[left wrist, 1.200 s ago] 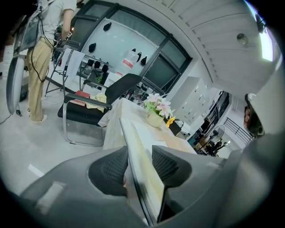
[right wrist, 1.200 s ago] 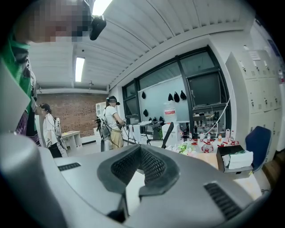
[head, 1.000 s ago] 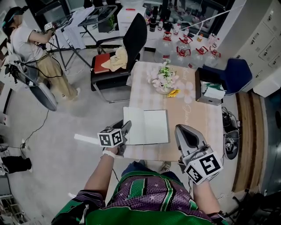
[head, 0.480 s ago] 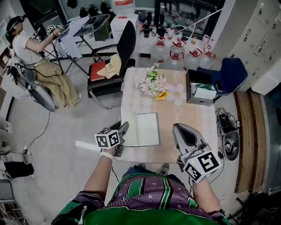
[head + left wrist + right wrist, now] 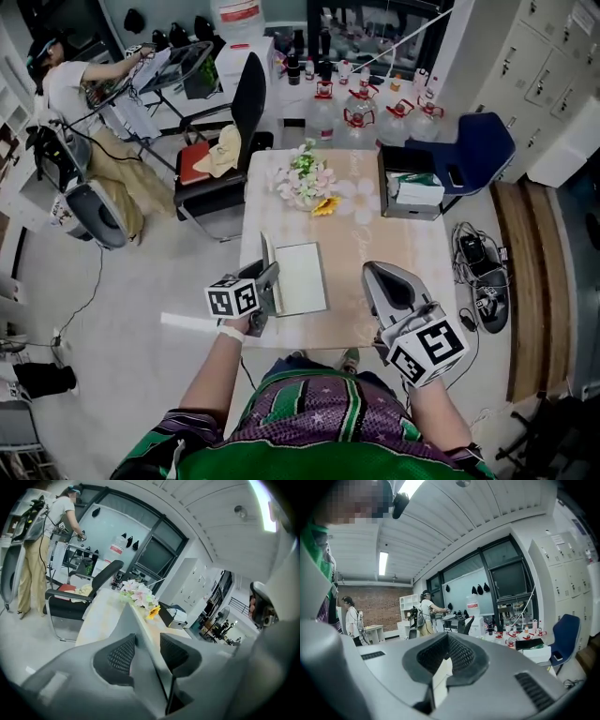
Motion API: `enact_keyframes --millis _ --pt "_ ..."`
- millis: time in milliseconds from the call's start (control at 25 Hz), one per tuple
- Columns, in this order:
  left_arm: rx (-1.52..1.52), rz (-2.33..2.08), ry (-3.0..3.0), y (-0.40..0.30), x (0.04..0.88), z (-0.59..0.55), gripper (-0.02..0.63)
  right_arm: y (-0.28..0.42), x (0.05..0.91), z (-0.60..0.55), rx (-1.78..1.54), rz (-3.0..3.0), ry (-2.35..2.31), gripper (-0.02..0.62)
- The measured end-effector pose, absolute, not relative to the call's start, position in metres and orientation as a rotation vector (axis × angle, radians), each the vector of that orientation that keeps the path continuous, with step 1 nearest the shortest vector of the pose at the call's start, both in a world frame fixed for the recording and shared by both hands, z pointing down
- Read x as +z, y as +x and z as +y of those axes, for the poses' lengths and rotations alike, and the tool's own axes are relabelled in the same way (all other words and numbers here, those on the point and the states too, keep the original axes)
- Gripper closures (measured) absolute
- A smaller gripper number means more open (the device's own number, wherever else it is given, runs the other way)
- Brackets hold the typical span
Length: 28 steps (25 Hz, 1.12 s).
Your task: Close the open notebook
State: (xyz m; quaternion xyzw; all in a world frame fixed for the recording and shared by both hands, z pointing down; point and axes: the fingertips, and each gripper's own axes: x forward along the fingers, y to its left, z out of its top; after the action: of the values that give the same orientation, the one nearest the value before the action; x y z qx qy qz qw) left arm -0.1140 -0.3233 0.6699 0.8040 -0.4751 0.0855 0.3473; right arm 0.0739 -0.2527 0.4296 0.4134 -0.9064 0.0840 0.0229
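Notebook (image 5: 302, 277): thin rectangular cover upright, smooth pale page flat

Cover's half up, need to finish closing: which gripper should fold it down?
Left. The left gripper has the notebook's raised cover between its open jaws. The right gripper hovers shut beside the notebook, apart from it.

My head view is evenly bright and sharp, with only faint, soft shadows on the floor (image 5: 141, 281). Both gripper views bend hard into black corners. A ceiling strip (image 5: 263, 508) flares white above the left gripper (image 5: 147, 641), whose near body looks soft.
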Motion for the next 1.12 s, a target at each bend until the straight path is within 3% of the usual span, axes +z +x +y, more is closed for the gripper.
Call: enact_keyframes --millis 520,1120 --pt "0.256 -1.107 2.183 -0.044 0.664 -0.342 0.43 0.114 0.437 -0.255 0.282 -2.767 1.393 0.595" --pt "0.255 -1.109 2.286 -0.019 0.616 -0.345 0.431 0.138 0.416 -0.27 0.265 -2.806 1.446 0.595"
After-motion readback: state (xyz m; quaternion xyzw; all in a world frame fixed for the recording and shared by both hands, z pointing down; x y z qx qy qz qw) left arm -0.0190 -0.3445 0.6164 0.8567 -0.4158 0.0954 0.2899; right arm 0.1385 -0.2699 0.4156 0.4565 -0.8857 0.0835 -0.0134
